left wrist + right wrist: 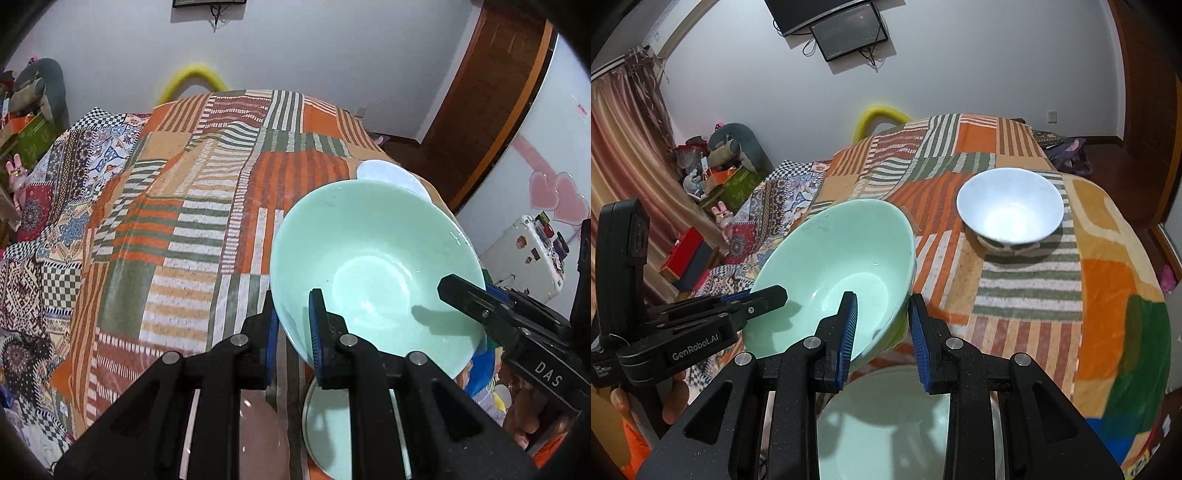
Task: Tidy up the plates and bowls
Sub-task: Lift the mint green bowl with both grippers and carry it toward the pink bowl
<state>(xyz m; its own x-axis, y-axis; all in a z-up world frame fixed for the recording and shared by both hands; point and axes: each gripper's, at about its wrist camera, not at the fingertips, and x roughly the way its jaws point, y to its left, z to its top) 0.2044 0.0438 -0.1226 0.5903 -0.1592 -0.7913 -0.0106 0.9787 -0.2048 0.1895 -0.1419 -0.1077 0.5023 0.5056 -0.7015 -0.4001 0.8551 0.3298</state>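
A pale green bowl [373, 258] [831, 273] hangs tilted above the striped blanket, held by both grippers. My left gripper [293, 338] is shut on its near rim, one blue pad inside the bowl and one outside. In the right wrist view the left gripper [774, 297] grips the bowl's left edge. My right gripper [884, 336] is shut on the bowl's wall, and shows as a black finger [458, 291] over the right rim in the left wrist view. A white bowl [1010, 206] [388, 175] stands upright on the blanket beyond. A green plate [886, 424] [328, 443] lies under the grippers.
A patchwork blanket [184, 221] [1034, 295] covers the bed that serves as the work surface. What looks like a pinkish plate [258, 424] lies left of the green plate. Toys and boxes [716, 173] are piled at the far left. A white suitcase [524, 254] stands to the right.
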